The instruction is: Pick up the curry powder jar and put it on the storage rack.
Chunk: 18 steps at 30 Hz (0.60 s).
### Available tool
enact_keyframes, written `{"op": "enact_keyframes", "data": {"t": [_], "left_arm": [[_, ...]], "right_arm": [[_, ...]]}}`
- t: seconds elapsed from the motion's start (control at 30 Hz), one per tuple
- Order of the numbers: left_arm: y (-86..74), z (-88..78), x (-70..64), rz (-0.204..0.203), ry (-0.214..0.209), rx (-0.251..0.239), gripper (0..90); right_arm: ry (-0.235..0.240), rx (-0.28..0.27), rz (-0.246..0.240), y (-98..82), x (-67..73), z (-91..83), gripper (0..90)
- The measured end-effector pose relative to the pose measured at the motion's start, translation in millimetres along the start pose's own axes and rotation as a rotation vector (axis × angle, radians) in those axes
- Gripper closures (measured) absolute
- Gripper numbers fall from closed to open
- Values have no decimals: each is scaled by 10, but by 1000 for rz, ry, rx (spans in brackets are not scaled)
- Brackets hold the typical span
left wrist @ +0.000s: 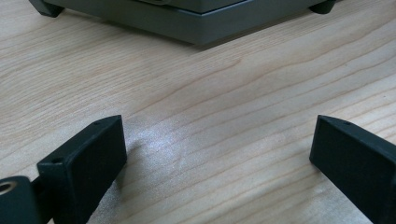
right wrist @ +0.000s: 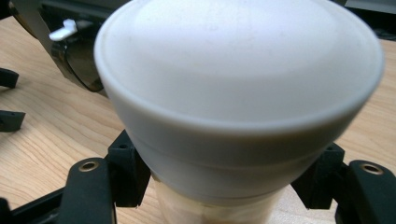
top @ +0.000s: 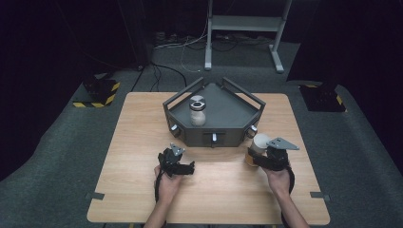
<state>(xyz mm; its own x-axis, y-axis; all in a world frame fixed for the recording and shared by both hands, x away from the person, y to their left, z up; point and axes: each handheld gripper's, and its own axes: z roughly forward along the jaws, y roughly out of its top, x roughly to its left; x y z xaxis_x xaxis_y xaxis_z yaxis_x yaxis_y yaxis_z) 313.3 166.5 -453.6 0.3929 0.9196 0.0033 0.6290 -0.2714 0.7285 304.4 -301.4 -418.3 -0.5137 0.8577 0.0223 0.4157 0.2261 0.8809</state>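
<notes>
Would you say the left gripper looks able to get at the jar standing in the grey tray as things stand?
Probably yes: the left gripper is open and empty, and the jar stands upright in the grey tray, reachable from above over its front wall.

On my feed, a pale wood-grain table (top: 142,190) carries a dark grey tray (top: 237,118). In it I see a clear jar (top: 197,114) with a silver-grey lid and whitish contents. My black right gripper (top: 259,159) grips a bottle (top: 256,148) with a white cap and tan body. The left gripper (top: 183,167) is black too. Yellow-and-black stripes mark a floor base (top: 97,97) on grey carpet (top: 57,156).
</notes>
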Motion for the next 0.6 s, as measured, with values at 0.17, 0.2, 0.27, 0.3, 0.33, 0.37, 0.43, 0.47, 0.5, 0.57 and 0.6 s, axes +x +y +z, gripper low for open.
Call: {"op": "enact_keyframes", "data": {"t": [0.17, 0.2, 0.27, 0.3, 0.33, 0.37, 0.43, 0.47, 0.5, 0.57, 0.6], "left_arm": [[0, 0, 0, 0, 0, 0, 38], [0, 0, 0, 0, 0, 0, 38], [0, 0, 0, -1, 0, 0, 38], [0, 0, -1, -1, 0, 0, 38], [0, 0, -1, -1, 0, 0, 38], [0, 0, 0, -1, 0, 0, 38], [0, 0, 0, -1, 0, 0, 38], [0, 0, 0, 0, 0, 0, 38], [0, 0, 0, 0, 0, 0, 38], [0, -1, 0, 0, 0, 0, 39], [1, -1, 2, 2, 0, 1, 39]], "right_arm": [[10, -1, -7, 86, -35, -47, 325], [10, -1, -7, 86, -35, -47, 325], [16, -2, -8, 135, -43, -72, 325], [20, -5, -11, 156, -49, -84, 325], [29, -8, -8, 200, -55, -106, 326], [36, -9, -8, 228, -59, -121, 325], [49, -14, -10, 286, -58, -152, 325], [59, -19, -11, 314, -62, -166, 325], [68, -22, -8, 347, -65, -181, 326], [81, -25, -10, 421, -59, -208, 326], [85, -24, -14, 454, -53, -217, 326]]}}
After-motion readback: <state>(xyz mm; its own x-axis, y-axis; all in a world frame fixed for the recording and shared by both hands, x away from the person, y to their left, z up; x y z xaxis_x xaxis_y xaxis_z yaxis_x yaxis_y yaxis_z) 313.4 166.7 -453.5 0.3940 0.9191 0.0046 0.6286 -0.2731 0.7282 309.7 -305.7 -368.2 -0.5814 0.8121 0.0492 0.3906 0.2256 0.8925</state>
